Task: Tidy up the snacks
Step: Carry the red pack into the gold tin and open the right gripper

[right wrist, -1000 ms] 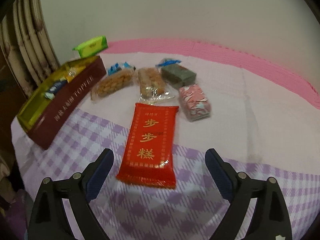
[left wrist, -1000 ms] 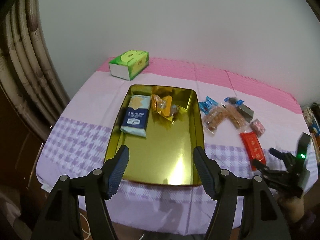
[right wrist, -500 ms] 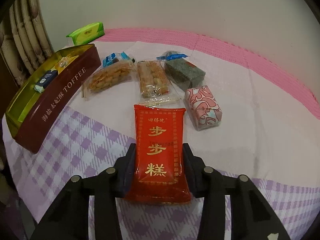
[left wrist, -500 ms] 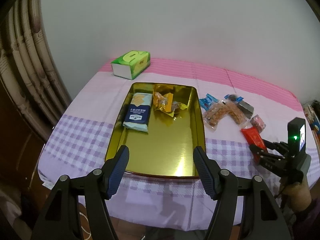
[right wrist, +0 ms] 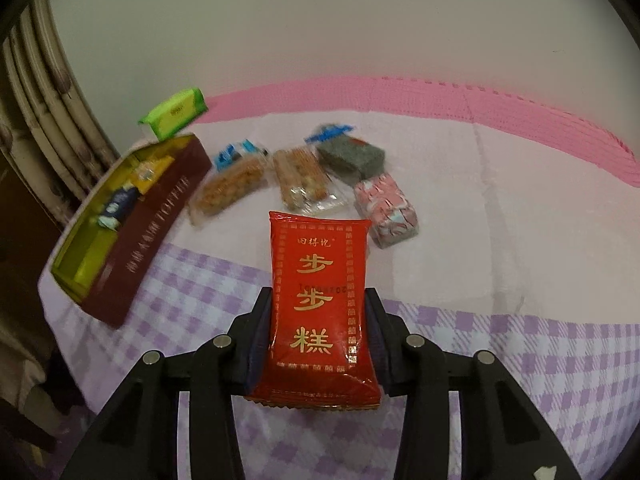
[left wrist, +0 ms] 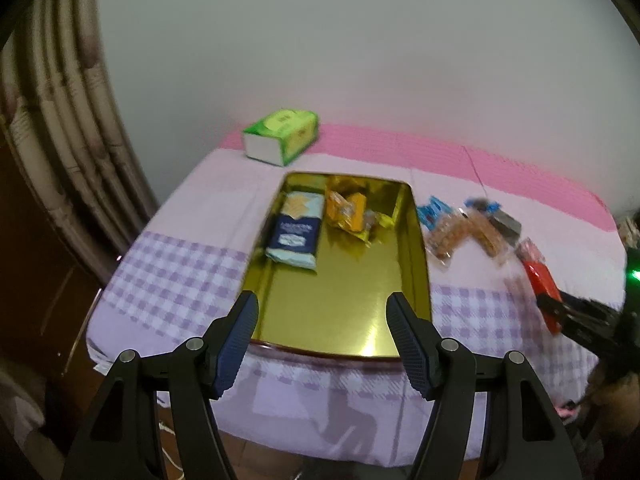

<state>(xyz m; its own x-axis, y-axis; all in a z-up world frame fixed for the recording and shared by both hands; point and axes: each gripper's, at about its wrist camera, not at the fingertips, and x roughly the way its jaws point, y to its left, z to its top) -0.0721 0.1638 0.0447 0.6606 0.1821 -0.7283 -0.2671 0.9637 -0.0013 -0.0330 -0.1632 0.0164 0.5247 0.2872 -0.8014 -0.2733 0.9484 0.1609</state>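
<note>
The table (left wrist: 192,264) is covered with a cloth that is pink at the far side, pale in the middle and purple-checked near the front edge. On its left part stands the big tin box (left wrist: 412,248), gold inside and dark red outside, with its lid off. In its far end lie a blue cracker pack (left wrist: 295,234) and some yellow candy packs (left wrist: 347,213). Behind the tin, near the wall, stands a green tissue pack (left wrist: 282,137).

To the right of the tin, on the pale cloth, lie the other snacks close together: a peanut brittle pack (right wrist: 230,188), a clear bar pack (right wrist: 304,178), a grey-green cake (right wrist: 352,157) and a pink wrapped cake (right wrist: 386,210).

The red snack pack (right wrist: 320,304) is between the fingers of the right gripper (right wrist: 318,340). Both pads press on its long sides at the lower half, and its upper half stands out beyond the fingertips. It seems lifted a little above the checked cloth, right of the tin.

The left gripper (left wrist: 322,338) hangs before the near end of the tin with its fingers wide apart and nothing between them.
</note>
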